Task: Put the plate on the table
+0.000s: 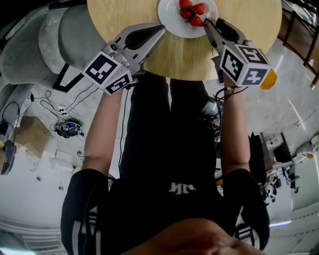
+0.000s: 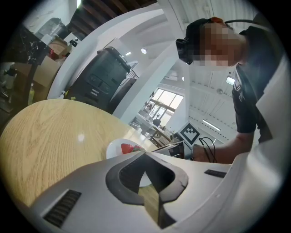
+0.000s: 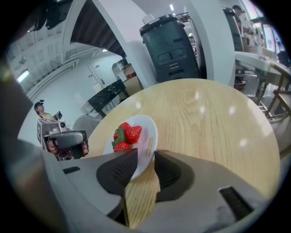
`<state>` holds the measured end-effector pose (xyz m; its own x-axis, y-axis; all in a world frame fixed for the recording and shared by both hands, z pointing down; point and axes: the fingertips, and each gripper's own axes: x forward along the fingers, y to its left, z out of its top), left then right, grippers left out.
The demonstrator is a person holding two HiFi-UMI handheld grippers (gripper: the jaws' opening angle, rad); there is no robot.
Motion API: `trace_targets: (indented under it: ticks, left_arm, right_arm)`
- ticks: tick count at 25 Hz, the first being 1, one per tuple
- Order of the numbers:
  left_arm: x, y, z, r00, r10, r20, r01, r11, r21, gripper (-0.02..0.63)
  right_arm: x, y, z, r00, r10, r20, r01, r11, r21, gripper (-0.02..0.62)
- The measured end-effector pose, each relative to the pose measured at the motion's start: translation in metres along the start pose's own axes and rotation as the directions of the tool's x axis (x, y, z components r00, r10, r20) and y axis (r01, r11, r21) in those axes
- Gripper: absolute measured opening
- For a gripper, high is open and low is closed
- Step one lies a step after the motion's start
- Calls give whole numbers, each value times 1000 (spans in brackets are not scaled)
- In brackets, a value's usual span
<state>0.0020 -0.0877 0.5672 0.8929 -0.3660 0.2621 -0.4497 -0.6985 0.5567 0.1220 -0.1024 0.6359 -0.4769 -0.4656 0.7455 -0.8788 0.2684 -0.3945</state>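
White round plate [image 1: 172, 22] on round light-wood table [image 1: 239, 45], close to near edge. Red strawberries [image 1: 192, 11] on plate. Left gripper [image 1: 162, 27] at plate's left rim. Right gripper [image 1: 207, 22] at right rim, rim between parted jaws.

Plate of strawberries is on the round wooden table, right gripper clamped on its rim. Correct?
No: the plate with strawberries is on the round wooden table, but the right gripper is open, jaws apart with the rim between them, not clamped. The right gripper view shows it.
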Motion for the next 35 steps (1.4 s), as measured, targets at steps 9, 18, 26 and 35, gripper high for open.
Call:
trace_targets:
  ticks: [9, 18, 26, 35]
  left_arm:
    - [0, 4, -1, 1000, -10, -14, 10, 1000, 5, 11]
    - [-3, 8, -3, 1000, -13, -17, 13, 1000, 7, 11]
    - [-10, 10, -1, 1000, -9, -23, 9, 1000, 1, 11]
    - [-28, -28, 62, 998, -62, -2, 62, 996, 58, 11]
  right_arm:
    - [3, -4, -3, 998, -60, -12, 59, 996, -67, 135]
    - [5, -6, -2, 993, -115, -13, 112, 982, -154, 138]
    - [-12, 4, 17, 996, -64, 70, 73, 987, -143, 137]
    - [-78, 57, 72, 991, -11, 134, 47, 963, -264, 32]
